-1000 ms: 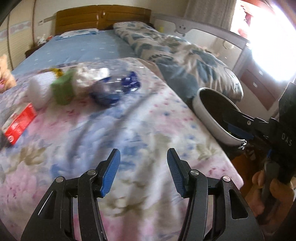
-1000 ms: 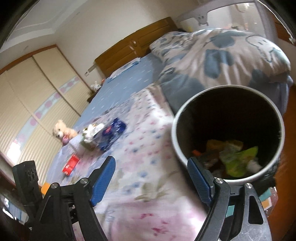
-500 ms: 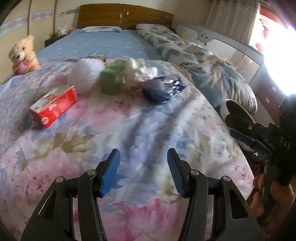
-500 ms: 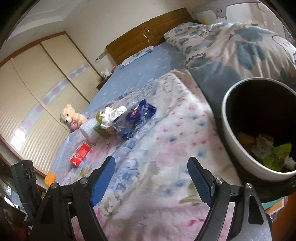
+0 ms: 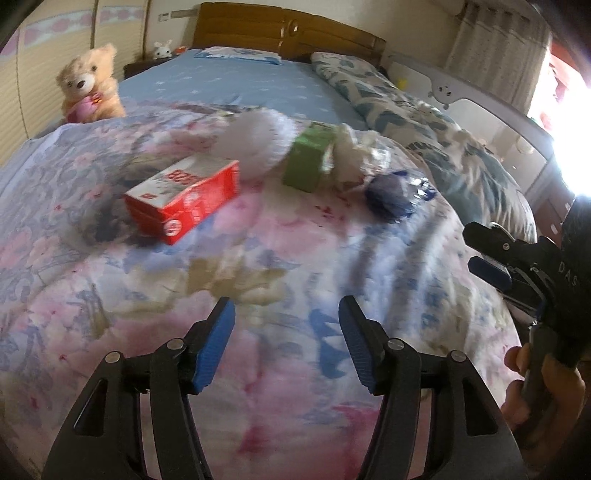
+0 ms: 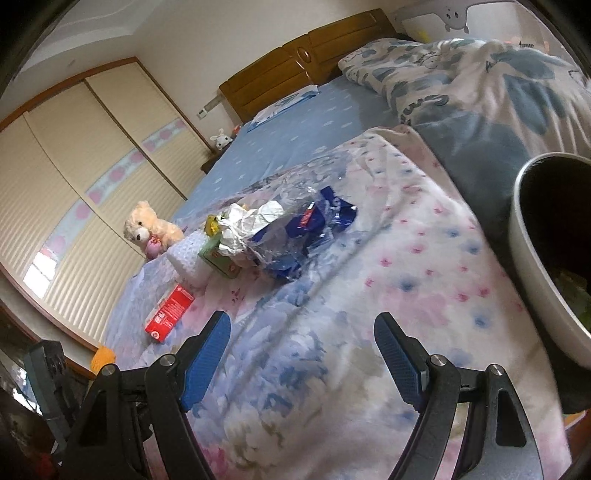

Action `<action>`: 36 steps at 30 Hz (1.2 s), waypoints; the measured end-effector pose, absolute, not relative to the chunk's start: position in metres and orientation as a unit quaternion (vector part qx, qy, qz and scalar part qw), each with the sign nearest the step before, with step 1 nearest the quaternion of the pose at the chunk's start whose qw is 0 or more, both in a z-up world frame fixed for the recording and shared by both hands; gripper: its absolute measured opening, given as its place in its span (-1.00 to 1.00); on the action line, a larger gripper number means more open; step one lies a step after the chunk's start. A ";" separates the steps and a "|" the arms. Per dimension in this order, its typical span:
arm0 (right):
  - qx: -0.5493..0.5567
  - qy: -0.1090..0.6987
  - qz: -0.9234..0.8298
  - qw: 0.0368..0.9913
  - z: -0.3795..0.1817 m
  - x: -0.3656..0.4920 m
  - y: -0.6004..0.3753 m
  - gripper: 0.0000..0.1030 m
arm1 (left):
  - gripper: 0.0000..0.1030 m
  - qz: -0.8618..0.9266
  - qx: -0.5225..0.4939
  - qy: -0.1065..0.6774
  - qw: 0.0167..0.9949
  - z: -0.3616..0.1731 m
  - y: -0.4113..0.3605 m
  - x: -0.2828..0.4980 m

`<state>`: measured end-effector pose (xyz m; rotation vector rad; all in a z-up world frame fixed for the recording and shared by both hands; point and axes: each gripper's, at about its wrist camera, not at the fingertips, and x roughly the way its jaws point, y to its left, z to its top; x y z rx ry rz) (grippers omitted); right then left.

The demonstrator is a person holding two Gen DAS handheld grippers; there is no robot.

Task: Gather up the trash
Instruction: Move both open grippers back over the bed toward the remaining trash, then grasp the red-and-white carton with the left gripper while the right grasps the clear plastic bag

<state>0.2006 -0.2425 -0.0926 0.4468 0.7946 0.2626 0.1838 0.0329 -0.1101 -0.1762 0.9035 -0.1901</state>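
Trash lies on the floral quilt: a red carton (image 5: 183, 199) (image 6: 168, 314), a white fluffy wad (image 5: 258, 142) (image 6: 186, 260), a green carton (image 5: 308, 158) (image 6: 218, 258), crumpled white paper (image 5: 351, 155) (image 6: 247, 227) and a blue plastic wrapper (image 5: 393, 194) (image 6: 310, 229). My left gripper (image 5: 286, 345) is open and empty over the quilt, short of the red carton. My right gripper (image 6: 301, 360) is open and empty, short of the wrapper; it shows at the right edge of the left wrist view (image 5: 489, 254). The bin (image 6: 532, 266) with trash inside stands at the right.
A teddy bear (image 5: 90, 86) (image 6: 149, 229) sits at the quilt's far left. A folded blue-patterned duvet (image 5: 443, 147) (image 6: 480, 85) lies along the right. A wooden headboard (image 5: 288, 35) and wardrobe doors (image 6: 62, 177) stand behind.
Both grippers have swung left, away from the bin toward the trash pile. The bin has left the left wrist view and slid to the right edge of the right wrist view.
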 end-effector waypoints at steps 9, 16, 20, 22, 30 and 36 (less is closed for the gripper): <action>0.225 0.388 0.132 0.884 -0.097 0.223 -0.226 0.59 | 0.32 -0.061 -0.088 0.432 0.895 -0.109 0.070 0.200; 0.242 0.395 0.129 0.877 -0.103 0.243 -0.220 0.59 | 0.51 -0.038 -0.097 0.434 0.895 -0.106 0.101 0.225; 0.256 0.394 0.127 0.874 -0.103 0.256 -0.220 0.59 | 0.59 -0.047 -0.093 0.446 0.889 -0.111 0.108 0.244; 0.266 0.396 0.123 0.870 -0.106 0.265 -0.221 0.59 | 0.59 -0.049 -0.086 0.453 0.886 -0.115 0.108 0.254; 0.300 0.406 0.120 0.855 -0.117 0.285 -0.222 -0.04 | 0.14 -0.053 -0.070 0.449 0.889 -0.121 0.096 0.261; 0.291 0.399 0.140 0.858 -0.114 0.272 -0.223 -0.36 | 0.12 -0.062 -0.056 0.430 0.899 -0.112 0.081 0.245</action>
